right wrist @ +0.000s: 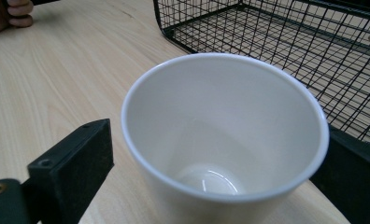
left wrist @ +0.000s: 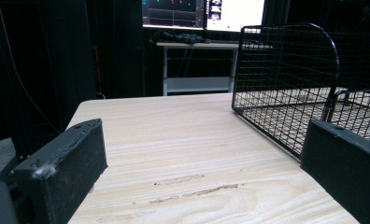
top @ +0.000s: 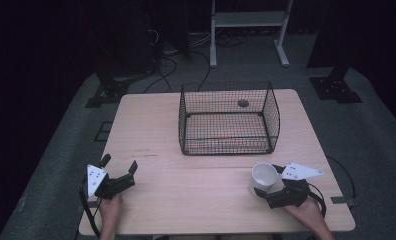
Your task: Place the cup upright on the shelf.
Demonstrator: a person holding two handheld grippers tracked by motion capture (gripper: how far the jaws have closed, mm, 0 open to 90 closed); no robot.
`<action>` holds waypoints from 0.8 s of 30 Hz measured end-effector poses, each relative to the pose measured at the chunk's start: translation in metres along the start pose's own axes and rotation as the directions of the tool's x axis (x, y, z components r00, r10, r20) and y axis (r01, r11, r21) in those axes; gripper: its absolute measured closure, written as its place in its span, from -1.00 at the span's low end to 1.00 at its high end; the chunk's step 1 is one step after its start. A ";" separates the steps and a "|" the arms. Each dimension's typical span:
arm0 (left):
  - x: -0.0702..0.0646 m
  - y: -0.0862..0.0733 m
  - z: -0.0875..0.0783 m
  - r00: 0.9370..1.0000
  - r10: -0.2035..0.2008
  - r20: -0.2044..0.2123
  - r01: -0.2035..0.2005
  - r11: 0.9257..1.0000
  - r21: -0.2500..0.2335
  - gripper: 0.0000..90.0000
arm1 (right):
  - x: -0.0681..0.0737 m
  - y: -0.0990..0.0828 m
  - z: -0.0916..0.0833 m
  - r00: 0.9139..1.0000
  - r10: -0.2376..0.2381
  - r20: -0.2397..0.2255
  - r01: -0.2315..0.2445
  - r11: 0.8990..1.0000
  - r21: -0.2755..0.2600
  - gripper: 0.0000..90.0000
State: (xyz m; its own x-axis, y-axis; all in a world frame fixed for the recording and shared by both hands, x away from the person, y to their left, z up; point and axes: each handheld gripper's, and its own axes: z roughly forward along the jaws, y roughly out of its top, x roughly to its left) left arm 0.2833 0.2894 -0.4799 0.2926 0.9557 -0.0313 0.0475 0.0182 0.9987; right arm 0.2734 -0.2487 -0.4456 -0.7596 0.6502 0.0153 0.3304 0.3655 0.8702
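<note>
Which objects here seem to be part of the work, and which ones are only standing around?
Likely part of the work:
- white round paper cup, empty, between the right gripper's jaws
- black wire mesh basket
- left gripper, open, holding nothing

Only around:
- light wooden table
- small dark round object seen through the basket's far wall
- white metal stand behind

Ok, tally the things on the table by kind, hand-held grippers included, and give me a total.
White cup: 1
Black wire basket: 1
Small dark object, too small to identify, seen through the basket's far wall: 1
Hand-held grippers: 2, the left hand-held gripper and the right hand-held gripper
Total: 5
</note>
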 end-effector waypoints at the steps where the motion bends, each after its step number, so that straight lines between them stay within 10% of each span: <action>1: 0.000 0.000 0.000 1.000 0.000 0.000 0.000 1.000 0.000 -1.00 | 0.000 0.000 0.000 1.000 0.000 0.000 0.000 1.000 0.000 -0.89; 5: 0.000 0.000 0.000 1.000 0.000 0.000 0.000 1.000 0.000 -1.00 | -0.001 0.000 0.000 1.000 -0.005 -0.006 0.005 1.000 -0.007 -0.58; 24: 0.000 0.000 0.000 1.000 0.003 0.000 -0.003 1.000 0.000 -1.00 | -0.010 0.029 -0.003 0.994 0.024 -0.103 -0.025 1.000 -0.006 -0.57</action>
State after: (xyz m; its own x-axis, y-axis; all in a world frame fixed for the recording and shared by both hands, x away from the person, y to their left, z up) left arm 0.2833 0.2891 -0.4800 0.2926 0.9558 -0.0280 0.0468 0.0149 0.9988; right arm 0.2890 -0.2469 -0.4187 -0.8052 0.5866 0.0874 0.3462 0.3453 0.8723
